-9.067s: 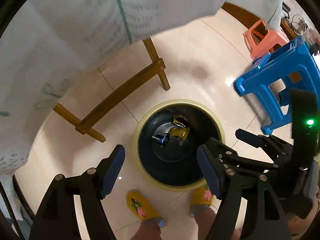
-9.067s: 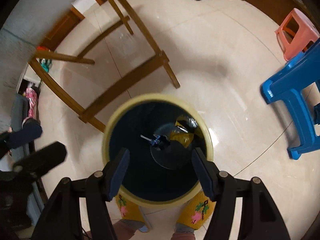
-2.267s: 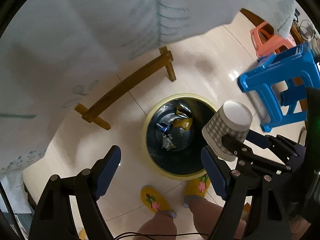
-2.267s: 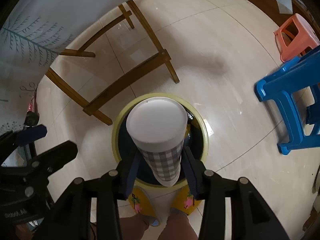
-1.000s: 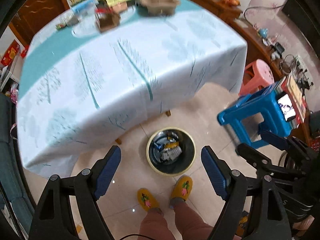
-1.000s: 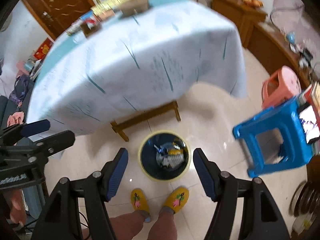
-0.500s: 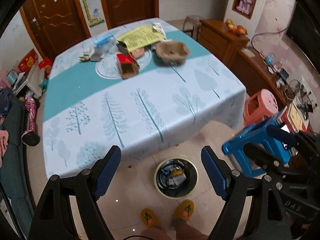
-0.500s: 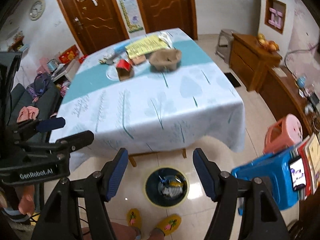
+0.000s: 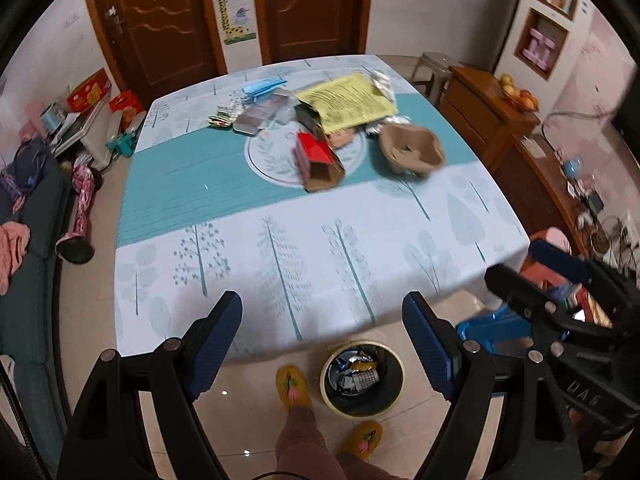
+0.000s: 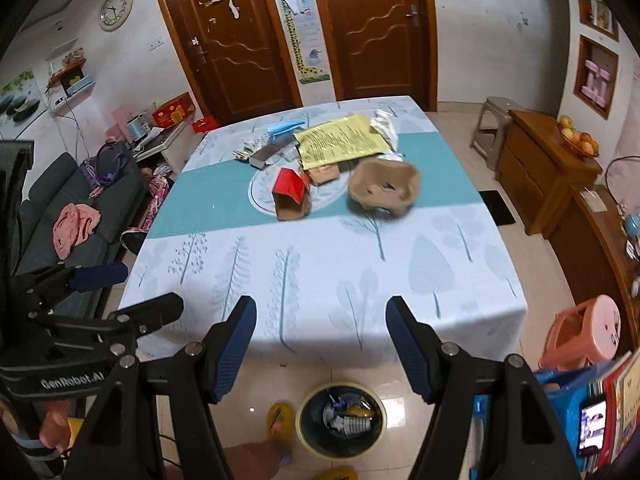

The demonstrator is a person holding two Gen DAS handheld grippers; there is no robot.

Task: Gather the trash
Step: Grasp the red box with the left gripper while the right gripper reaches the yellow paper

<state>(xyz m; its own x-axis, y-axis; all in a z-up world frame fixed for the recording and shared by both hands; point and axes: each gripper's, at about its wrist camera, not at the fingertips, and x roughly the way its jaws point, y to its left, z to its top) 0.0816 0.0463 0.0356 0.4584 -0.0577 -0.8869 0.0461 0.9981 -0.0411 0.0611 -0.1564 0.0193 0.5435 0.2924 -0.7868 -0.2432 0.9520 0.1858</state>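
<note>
Trash (image 9: 320,120) lies clustered at the far middle of the table (image 9: 320,248); more fills the bin (image 10: 342,420) on the floor below. Left tool (image 9: 322,346) and right tool (image 10: 318,350): jaws apart, empty.

Near tablecloth (image 9: 320,248) bare (clutter (image 9: 320,160) crowds the far half).

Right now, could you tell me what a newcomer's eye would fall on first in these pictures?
Probably the litter heaped mid-table: a yellow paper, a red-roofed carton and a brown pulp cup tray on the tree-print tablecloth. Next, the round bin on the floor before the table, already holding trash, between the open, empty right gripper.
</note>
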